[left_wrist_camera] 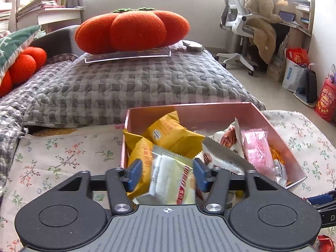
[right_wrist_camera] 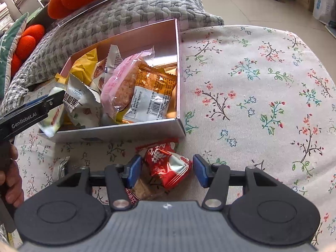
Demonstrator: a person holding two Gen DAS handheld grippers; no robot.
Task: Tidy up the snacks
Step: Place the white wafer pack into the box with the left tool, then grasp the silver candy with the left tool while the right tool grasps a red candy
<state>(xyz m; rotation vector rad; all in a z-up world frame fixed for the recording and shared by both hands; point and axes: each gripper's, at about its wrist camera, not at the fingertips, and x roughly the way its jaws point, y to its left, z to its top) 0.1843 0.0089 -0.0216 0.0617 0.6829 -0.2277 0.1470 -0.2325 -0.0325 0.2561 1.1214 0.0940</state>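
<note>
A pink box [left_wrist_camera: 210,110] [right_wrist_camera: 117,133] on a floral cloth holds several snack packets: yellow ones [left_wrist_camera: 170,130], a pink one [left_wrist_camera: 257,149] [right_wrist_camera: 121,77] and an orange one [right_wrist_camera: 155,79]. My left gripper [left_wrist_camera: 167,173] is open over the box's near left corner, with a pale yellow-white packet [left_wrist_camera: 172,180] [right_wrist_camera: 51,119] between its blue pads, resting on the box rim. My right gripper [right_wrist_camera: 167,171] is open, low over the cloth in front of the box, with a red packet [right_wrist_camera: 168,163] between its fingertips. The left gripper's arm [right_wrist_camera: 31,113] shows in the right wrist view.
A grey quilted blanket [left_wrist_camera: 126,88] lies behind the box, with an orange pumpkin cushion [left_wrist_camera: 132,31] on it. Another wrapped snack [right_wrist_camera: 61,166] lies on the floral cloth [right_wrist_camera: 262,105] left of my right gripper. An office chair [left_wrist_camera: 237,31] and bags [left_wrist_camera: 294,75] stand on the floor to the right.
</note>
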